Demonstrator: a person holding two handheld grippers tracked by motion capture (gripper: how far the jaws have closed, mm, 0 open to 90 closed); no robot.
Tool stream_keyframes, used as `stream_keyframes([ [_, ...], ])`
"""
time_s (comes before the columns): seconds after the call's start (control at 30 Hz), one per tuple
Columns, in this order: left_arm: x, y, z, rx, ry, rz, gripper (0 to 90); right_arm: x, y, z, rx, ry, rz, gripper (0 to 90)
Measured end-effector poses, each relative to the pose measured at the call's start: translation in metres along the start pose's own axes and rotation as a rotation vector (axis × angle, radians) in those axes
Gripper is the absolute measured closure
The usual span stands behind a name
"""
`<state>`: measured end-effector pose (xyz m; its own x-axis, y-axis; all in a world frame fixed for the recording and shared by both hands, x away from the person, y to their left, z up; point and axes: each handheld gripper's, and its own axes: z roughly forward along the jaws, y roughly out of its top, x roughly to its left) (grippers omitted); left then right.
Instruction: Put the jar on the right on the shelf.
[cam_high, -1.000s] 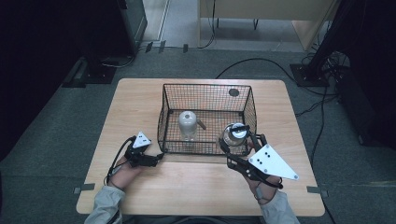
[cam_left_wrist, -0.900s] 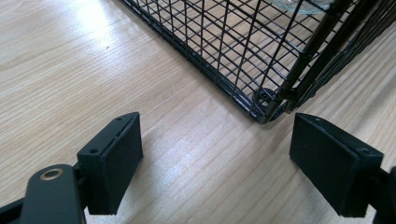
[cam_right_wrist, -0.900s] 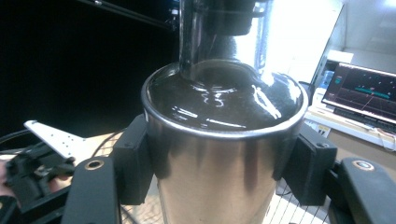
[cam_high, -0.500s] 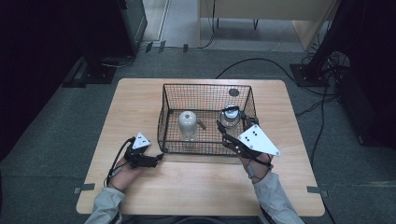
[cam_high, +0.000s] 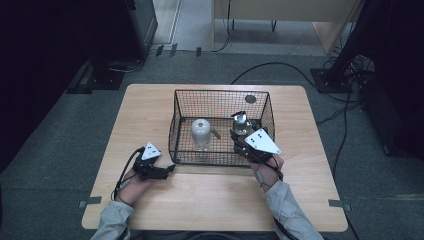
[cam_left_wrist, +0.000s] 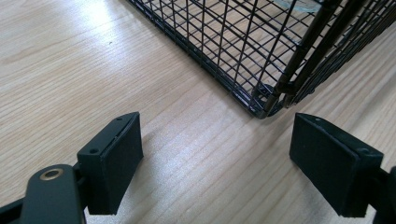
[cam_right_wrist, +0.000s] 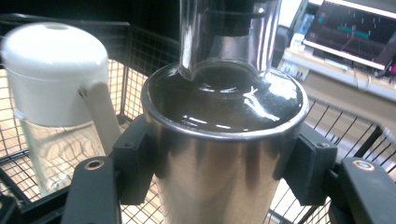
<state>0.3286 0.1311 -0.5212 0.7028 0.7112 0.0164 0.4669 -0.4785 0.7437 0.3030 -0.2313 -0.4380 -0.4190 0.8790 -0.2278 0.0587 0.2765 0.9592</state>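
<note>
A black wire basket (cam_high: 222, 91) stands mid-table. Inside its left half stands a clear glass jar with a white lid (cam_high: 201, 132) and a side handle. My right gripper (cam_high: 244, 139) reaches over the basket's front wall, shut on a shiny steel container with a narrow glass top (cam_high: 241, 124), within the basket's right half. In the right gripper view the pads clamp the steel container (cam_right_wrist: 224, 154) on both sides, with the white-lidded jar (cam_right_wrist: 51, 70) to its left. My left gripper (cam_high: 167, 170) rests open on the table by the basket's front left corner (cam_left_wrist: 266, 100), nothing between its pads (cam_left_wrist: 114, 161).
A small dark round disc (cam_high: 250, 99) lies on the wooden table (cam_high: 150, 110) behind the basket. Cables trail on the floor beyond the table's far edge. Bare wood lies left, right and in front of the basket.
My right gripper has carried the steel container from the basket's front right, away from me and slightly left, over the front wall into the basket. The left gripper has stayed put.
</note>
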Motion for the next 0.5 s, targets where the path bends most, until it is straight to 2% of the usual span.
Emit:
stream_keyframes([
  [0.17,0.000,0.000,0.000,-0.001,0.000,-0.001,17.4,0.004,-0.007,0.006,0.016,-0.009,0.019,35.3],
  [0.43,0.000,0.000,0.000,-0.001,0.000,-0.002,17.4,0.005,-0.012,0.012,0.026,0.030,0.120,35.3],
  [0.5,0.000,0.000,0.000,-0.001,0.000,-0.002,17.4,0.004,-0.012,0.012,0.027,0.040,0.126,35.3],
])
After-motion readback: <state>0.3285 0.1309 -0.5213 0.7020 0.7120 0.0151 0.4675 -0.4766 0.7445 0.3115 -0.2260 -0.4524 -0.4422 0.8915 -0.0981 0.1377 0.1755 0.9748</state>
